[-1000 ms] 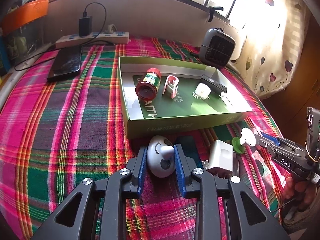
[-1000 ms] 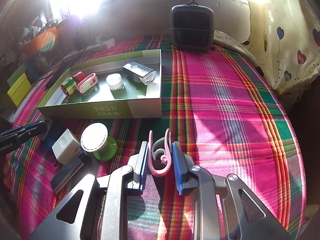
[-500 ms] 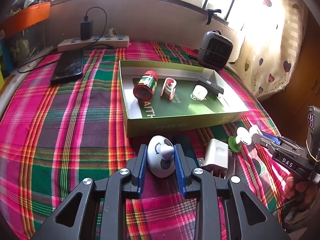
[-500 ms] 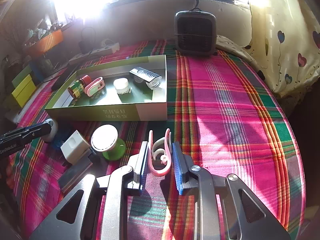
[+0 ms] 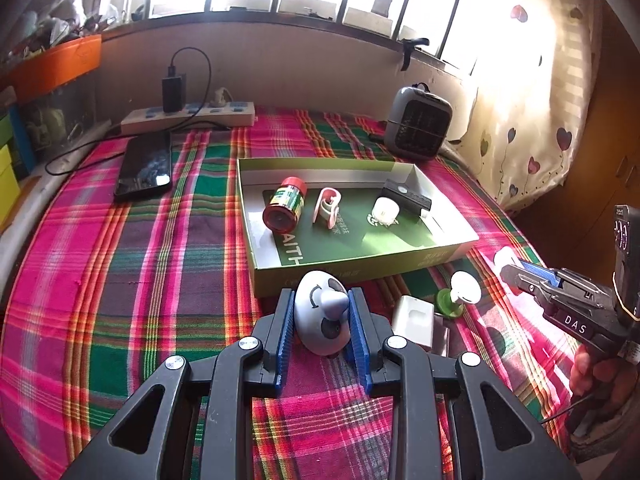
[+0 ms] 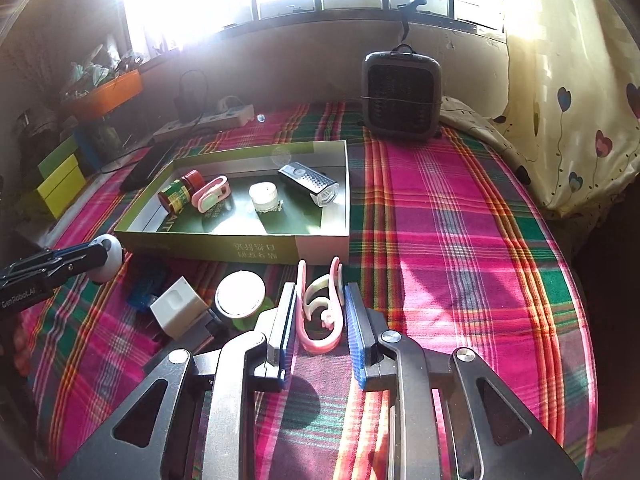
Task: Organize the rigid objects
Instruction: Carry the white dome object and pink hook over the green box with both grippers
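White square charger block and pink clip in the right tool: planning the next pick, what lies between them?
A white-topped round cap on a green base, seen in the right wrist view.

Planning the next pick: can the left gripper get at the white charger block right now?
Probably not yet. The left gripper is shut on the white egg-shaped toy, so its jaws are full. The white charger block lies uncovered on the cloth just beside it, so the way looks free once the toy goes into the box.

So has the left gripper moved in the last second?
Yes. The left gripper, shut on the white egg-shaped toy, has lifted: in its view the green box has slid down the frame and more window shows.
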The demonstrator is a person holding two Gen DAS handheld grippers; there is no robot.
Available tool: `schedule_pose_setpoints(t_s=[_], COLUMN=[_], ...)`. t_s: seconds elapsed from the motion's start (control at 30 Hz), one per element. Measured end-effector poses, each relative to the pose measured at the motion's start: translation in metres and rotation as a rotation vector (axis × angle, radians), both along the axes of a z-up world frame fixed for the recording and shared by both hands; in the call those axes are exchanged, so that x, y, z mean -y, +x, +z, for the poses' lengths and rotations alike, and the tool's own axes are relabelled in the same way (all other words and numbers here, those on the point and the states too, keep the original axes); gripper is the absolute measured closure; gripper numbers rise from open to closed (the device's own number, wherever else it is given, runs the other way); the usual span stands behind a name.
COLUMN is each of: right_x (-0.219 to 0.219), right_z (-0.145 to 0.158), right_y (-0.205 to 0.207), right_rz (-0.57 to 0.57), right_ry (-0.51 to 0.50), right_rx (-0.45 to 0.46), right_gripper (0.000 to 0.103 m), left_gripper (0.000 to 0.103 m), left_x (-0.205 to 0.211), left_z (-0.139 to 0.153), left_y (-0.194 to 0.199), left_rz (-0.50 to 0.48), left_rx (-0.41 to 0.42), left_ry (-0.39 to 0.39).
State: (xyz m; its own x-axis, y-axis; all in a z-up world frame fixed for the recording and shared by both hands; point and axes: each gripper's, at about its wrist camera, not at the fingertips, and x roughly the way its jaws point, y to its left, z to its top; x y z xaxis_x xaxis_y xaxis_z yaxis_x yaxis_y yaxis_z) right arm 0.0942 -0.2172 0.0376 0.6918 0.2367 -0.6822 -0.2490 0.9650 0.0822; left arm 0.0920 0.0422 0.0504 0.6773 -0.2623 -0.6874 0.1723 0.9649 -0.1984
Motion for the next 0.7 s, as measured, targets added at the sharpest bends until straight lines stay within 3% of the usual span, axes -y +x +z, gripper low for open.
schedule_pose_setpoints(t_s=[0.7], right_x=[-0.013], right_z=[0.032], right_y=[0.021], right_rz=[0.085], right_ry=[0.037], right_rx=[0.034], right_gripper=[0.079], left_gripper=[0.078], left_x=[0.018], left_z=[0.020], left_y=[0.031], left_rz=[-0.089], left_rx=[0.026], left_ry=[-0.022])
